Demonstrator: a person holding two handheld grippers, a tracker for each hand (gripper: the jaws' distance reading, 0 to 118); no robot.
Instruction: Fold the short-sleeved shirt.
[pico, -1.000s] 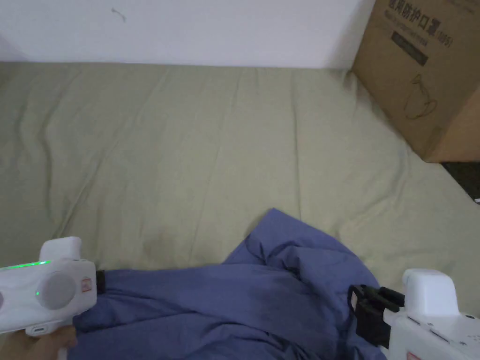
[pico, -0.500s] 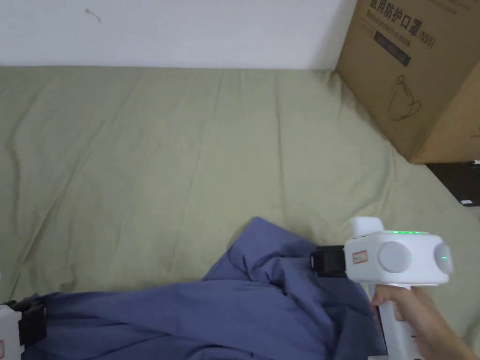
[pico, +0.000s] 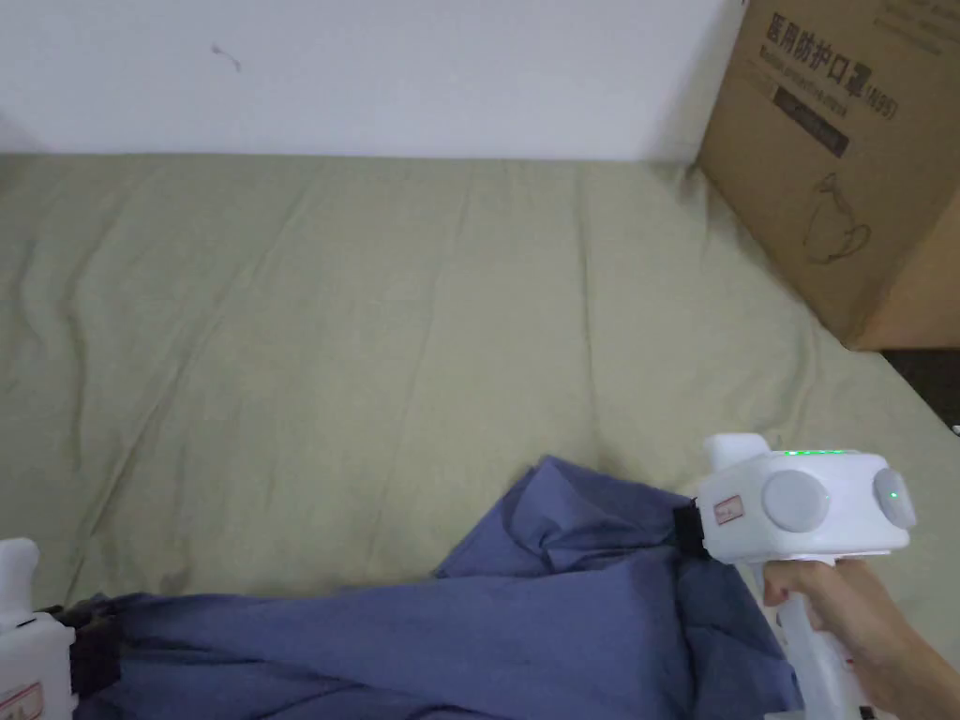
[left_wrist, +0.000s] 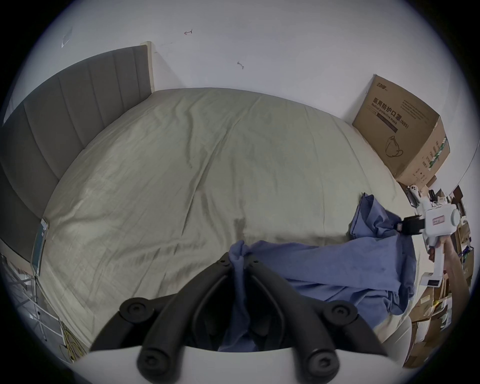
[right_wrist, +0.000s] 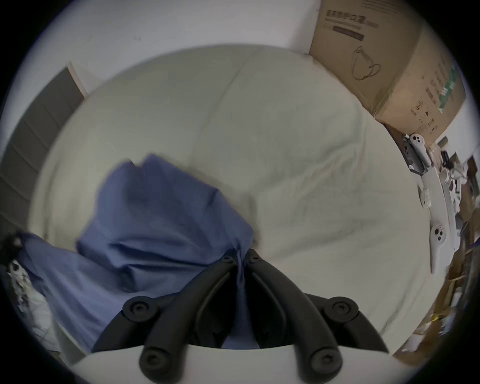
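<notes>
A blue short-sleeved shirt (pico: 487, 637) lies rumpled along the near edge of the bed (pico: 375, 328), stretched between the two grippers. My left gripper (left_wrist: 240, 259) is shut on a bunched bit of the shirt (left_wrist: 324, 265) at its left end, seen at the lower left corner of the head view (pico: 89, 647). My right gripper (right_wrist: 240, 256) is shut on a fold of the shirt (right_wrist: 155, 228) at its right end, and a hand holds it at the lower right of the head view (pico: 684, 530). One corner of the shirt (pico: 553, 473) points toward the middle of the bed.
An olive sheet covers the bed, wrinkled and bare beyond the shirt. A large cardboard box (pico: 844, 159) stands at the far right corner against the white wall. A grey padded headboard (left_wrist: 65, 124) bounds the left side. Clutter and white devices (right_wrist: 428, 207) lie past the right edge.
The right gripper rose from the lower right corner and now holds the shirt's right end higher up. The left gripper dropped toward the lower left corner, pulling the shirt wider. The camera also shifted.
</notes>
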